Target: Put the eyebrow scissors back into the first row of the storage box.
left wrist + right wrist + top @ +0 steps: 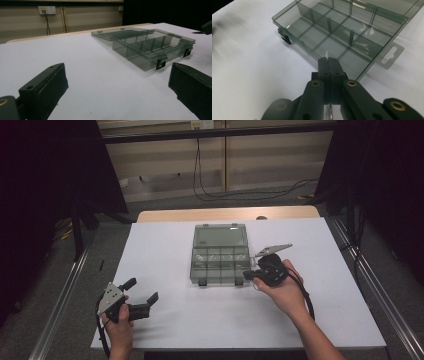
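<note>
A smoky clear compartment box (220,265) lies open mid-table, its lid (220,237) folded flat behind it and its cells looking empty. My right gripper (249,274) is at the box's front right corner, jaws together on a thin clear plastic sliver (326,54) that pokes out past the tips. In the right gripper view the right gripper (328,60) hovers over the near right cell of the box (337,32). My left gripper (142,290) rests near the front left of the white sheet, open and empty. The left gripper view has the left gripper (116,75) facing the box (152,47).
A white sheet (165,255) covers the table, with a bare wooden strip (225,214) at the far edge. Metal rails (372,285) run along both sides. Cables (200,180) hang on the wall behind.
</note>
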{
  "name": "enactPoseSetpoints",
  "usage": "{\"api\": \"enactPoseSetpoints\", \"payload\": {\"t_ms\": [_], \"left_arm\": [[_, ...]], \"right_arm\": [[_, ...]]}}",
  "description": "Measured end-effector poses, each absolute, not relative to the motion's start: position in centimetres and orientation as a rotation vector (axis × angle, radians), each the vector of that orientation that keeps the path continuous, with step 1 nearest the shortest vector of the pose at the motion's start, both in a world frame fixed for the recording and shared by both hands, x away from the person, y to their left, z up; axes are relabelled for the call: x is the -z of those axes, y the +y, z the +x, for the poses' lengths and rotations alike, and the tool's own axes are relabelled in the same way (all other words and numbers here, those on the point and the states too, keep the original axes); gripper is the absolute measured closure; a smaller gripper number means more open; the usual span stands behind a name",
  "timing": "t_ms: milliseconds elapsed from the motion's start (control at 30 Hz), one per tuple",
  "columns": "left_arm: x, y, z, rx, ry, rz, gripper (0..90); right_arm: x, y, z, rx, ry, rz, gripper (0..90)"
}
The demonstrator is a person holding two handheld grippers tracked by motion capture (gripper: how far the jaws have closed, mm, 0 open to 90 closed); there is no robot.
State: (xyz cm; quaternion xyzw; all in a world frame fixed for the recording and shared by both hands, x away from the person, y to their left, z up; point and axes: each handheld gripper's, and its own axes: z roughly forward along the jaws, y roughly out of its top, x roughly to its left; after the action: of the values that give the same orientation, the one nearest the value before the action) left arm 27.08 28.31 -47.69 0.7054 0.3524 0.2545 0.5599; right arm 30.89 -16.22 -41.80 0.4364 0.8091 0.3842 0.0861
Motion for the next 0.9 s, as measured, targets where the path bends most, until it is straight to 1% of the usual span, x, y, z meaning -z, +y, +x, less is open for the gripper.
{"api": "enactPoseSetpoints", "payload": {"t_ms": [900], "left_arm": [[47.7,28.3,27.1,-0.603,0.829,1.664,1.7]], "right_arm": [[40.6,-15.3,33.9,-1.168,2.397,1.294,90.0]]}}
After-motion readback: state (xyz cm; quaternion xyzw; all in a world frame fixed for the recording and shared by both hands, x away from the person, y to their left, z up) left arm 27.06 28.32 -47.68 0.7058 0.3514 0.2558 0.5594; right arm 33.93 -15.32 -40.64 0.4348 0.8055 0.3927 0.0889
